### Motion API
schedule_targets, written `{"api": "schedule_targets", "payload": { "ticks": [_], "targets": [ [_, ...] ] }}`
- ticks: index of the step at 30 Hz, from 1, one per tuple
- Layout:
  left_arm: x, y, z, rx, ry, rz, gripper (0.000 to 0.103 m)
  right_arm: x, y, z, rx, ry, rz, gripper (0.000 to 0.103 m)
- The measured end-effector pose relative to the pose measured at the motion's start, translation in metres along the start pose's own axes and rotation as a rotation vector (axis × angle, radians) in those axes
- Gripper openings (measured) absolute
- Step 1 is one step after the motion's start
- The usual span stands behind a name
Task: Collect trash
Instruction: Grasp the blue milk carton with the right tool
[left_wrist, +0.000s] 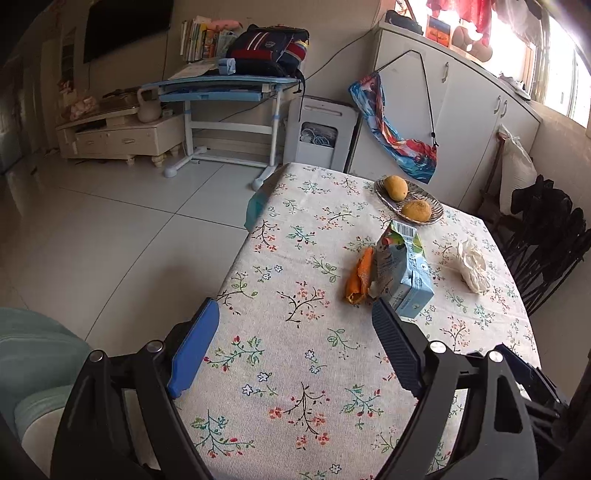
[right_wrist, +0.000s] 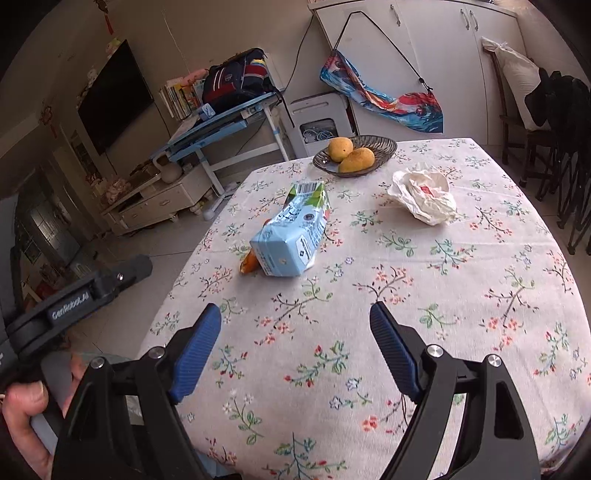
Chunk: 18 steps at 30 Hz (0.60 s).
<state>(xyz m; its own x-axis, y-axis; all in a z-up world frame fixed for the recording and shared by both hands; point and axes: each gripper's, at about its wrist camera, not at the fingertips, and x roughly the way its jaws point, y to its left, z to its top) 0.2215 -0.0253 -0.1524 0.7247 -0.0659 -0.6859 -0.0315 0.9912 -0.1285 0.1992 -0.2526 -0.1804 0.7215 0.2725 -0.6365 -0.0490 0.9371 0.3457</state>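
The worktop (right_wrist: 461, 295), covered in a cream cloth printed with small flowers and twigs, fills the lower and middle part of both views. The left gripper (left_wrist: 295, 314) hangs over its near edge with the blue-padded fingers spread wide and nothing between them; the right gripper (right_wrist: 295, 314) is spread just as wide, also empty.

In the right wrist view a light-blue and green drink carton (right_wrist: 291, 232) lies on its side at centre frame, its barcode end pointing away. A strip of orange peel (right_wrist: 248, 263) touches the carton's left flank, and only its tip shows there, the rest being hidden behind the carton. In the left wrist view the orange peel (left_wrist: 359, 277) shows full length, lying against the carton (left_wrist: 402, 273), whose lower corner is covered by the right-hand finger pad (left_wrist: 395, 347).

A crumpled white paper wad (right_wrist: 424, 199) with a red mark sits right of centre, apart from the carton; what the red mark is cannot be read. In the left wrist view the wad (left_wrist: 472, 266) shows only white folds.

A dark oval dish (right_wrist: 384, 146) with two yellow-orange fruits (right_wrist: 356, 159) stands in the upper middle. At the lower left of the right wrist view, the person's hand (right_wrist: 26, 410) is partly cut off by the frame.
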Motion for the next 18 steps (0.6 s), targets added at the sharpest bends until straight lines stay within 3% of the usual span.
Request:
{"api": "schedule_targets", "payload": {
  "ticks": [6,11,14,18],
  "targets": [
    [0.011,0.001,0.008,-0.015,0.019,0.007,0.081,0.065,0.014,0.051,0.006,0.052,-0.046,0.082],
    [0.024,-0.004,0.009,0.012,0.050,0.017,0.082,0.123,0.002,0.065,0.042,0.179,-0.117,0.081],
    [0.034,-0.004,0.011,0.006,0.073,0.018,0.082,0.130,-0.016,0.062,0.110,0.208,-0.065,0.058],
    [0.050,-0.008,0.012,0.010,0.111,0.017,0.081,0.108,-0.031,0.052,0.129,0.190,-0.046,0.057]
  ]
}}
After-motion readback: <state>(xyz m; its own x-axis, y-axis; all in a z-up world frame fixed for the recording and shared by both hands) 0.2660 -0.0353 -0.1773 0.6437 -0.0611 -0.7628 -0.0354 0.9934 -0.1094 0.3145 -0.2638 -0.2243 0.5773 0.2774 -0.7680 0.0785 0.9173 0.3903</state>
